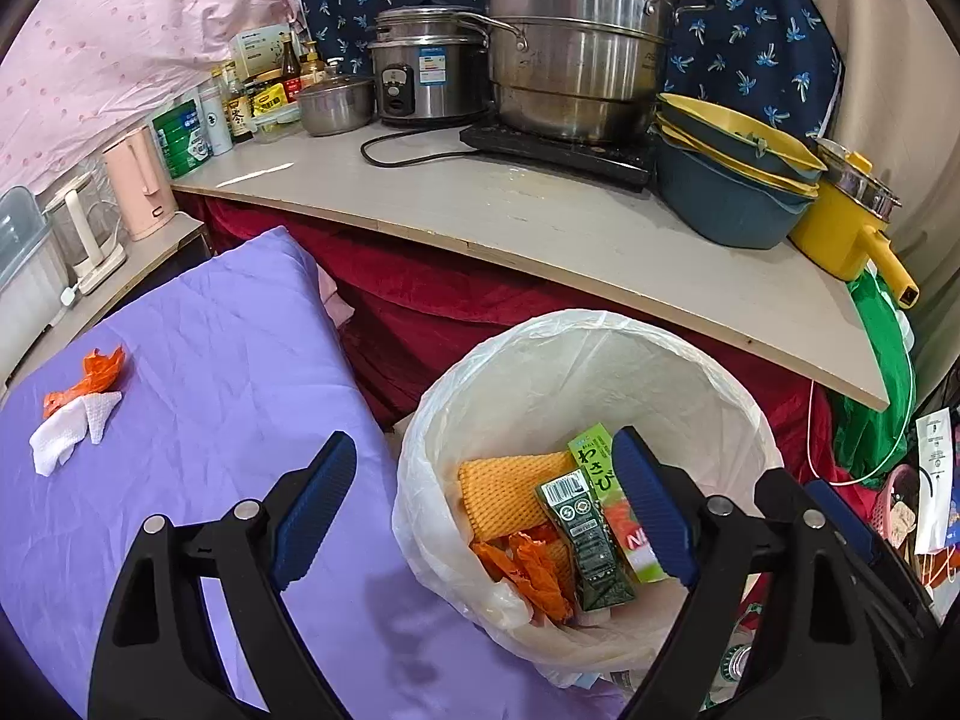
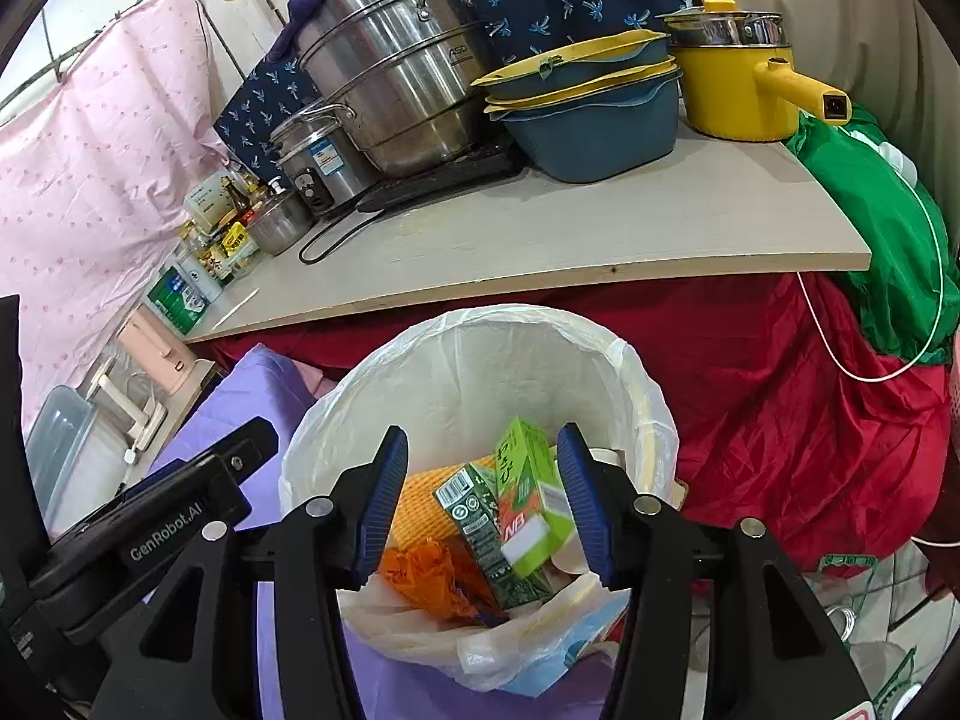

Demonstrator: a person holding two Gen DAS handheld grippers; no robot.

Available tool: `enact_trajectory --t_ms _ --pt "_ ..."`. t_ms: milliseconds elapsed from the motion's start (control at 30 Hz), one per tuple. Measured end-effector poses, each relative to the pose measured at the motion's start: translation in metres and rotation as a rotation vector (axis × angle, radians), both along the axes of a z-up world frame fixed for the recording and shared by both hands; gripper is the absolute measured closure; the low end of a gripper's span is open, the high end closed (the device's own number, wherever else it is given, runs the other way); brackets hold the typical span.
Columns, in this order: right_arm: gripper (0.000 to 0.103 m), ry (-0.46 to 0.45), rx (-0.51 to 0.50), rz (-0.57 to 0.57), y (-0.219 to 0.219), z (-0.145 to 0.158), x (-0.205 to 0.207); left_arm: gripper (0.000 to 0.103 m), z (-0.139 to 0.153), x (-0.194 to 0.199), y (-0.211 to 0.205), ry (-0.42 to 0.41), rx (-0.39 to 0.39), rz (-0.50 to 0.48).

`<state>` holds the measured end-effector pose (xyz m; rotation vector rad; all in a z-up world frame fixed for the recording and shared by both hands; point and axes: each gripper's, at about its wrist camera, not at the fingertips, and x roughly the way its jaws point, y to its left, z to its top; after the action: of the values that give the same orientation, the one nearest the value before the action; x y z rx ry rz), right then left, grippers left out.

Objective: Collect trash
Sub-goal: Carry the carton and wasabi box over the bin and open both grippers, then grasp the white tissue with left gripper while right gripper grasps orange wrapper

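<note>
Both claws hang over the bin (image 1: pixel 600 348), whose white liner folds out over its rim. The left claw (image 1: pixel 486 510) is spread wide, nothing between its blue pads, one finger over the purple sheet (image 1: pixel 228 360) and the other over the bin's mouth. The right claw (image 2: pixel 483 507) is also released, its fingers apart above the rubbish with nothing gripped.

Inside the bin lie an orange foam net (image 1: pixel 504 498), a crumpled orange wrapper (image 1: pixel 534 576), a dark green carton (image 1: pixel 585 540) with a barcode and a light green wasabi box (image 1: pixel 600 468). From the right wrist the wasabi box (image 2: pixel 528 498) stands tilted on top of the dark carton (image 2: pixel 480 528).

Only the left wrist view shows what remains outside: a white tissue (image 1: pixel 72 432) and an orange scrap (image 1: pixel 96 375) touching each other near the left edge of the purple sheet, well apart from the bin.

Behind, the bench (image 2: pixel 540 240) carries a stacked steel steamer (image 2: pixel 396 78), a rice cooker (image 1: pixel 429 78), blue-and-yellow basins (image 2: pixel 594 114) and a yellow pot (image 2: pixel 738 84) at its right corner.
</note>
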<state>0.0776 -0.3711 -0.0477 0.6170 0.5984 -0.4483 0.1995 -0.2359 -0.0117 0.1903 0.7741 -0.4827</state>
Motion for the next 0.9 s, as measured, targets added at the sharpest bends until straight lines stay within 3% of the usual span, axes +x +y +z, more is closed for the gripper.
enact_trajectory --t_ms 467,900 --pt "0.049 -0.014 -0.035 0.044 0.033 0.019 -0.004 0.018 0.025 -0.006 0.038 -0.034 -0.032 0.054" --pt "0.049 -0.014 -0.062 0.167 0.099 0.031 0.019 0.017 0.028 0.004 0.124 -0.023 -0.053 0.194"
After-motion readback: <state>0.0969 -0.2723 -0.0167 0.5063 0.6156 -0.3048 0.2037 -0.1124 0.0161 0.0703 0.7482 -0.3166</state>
